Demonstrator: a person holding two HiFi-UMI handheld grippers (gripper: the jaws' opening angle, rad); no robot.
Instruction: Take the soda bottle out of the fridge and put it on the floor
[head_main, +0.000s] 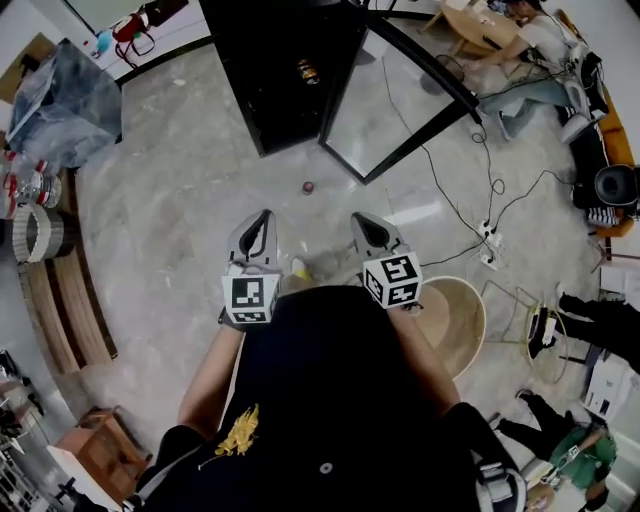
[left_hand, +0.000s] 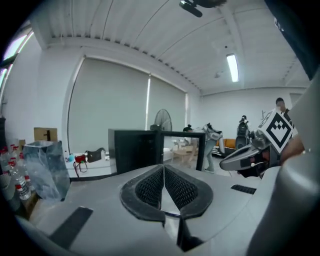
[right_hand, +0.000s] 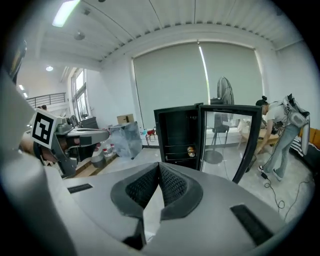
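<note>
The left tool (head_main: 265, 215) (left_hand: 163, 167) has its ribbed pads pressed together along their whole length, with nothing between them. The right tool (head_main: 358, 218) (right_hand: 159, 165) is the same: jaws pressed together, pinching nothing. Both are held side by side, a little apart, just in front of the person's chest, and they point towards the far side of the room.

Below and beyond them is a pale marbled floor (head_main: 170, 230). A small dark red thing (head_main: 308, 186) lies on it, between the tools and the fridge.

The black fridge (head_main: 270, 70) (right_hand: 177, 135) stands at the far side, and its glass door (head_main: 400, 100) (right_hand: 232, 135) is swung wide open to the right. On a shelf inside sits a small orange-and-yellow thing (head_main: 308, 70) (right_hand: 191, 150). It is too small to tell whether this is the soda bottle, and no view shows the bottle plainly.

Far left of the fridge stands a clear plastic bag (head_main: 65, 100) (left_hand: 45, 167). Cables (head_main: 440, 190) trail across the floor on the right, and a round pale wooden thing (head_main: 455, 320) sits near the person's right arm. At the far right a person (head_main: 530, 45) (right_hand: 277, 135) bends over a table.
</note>
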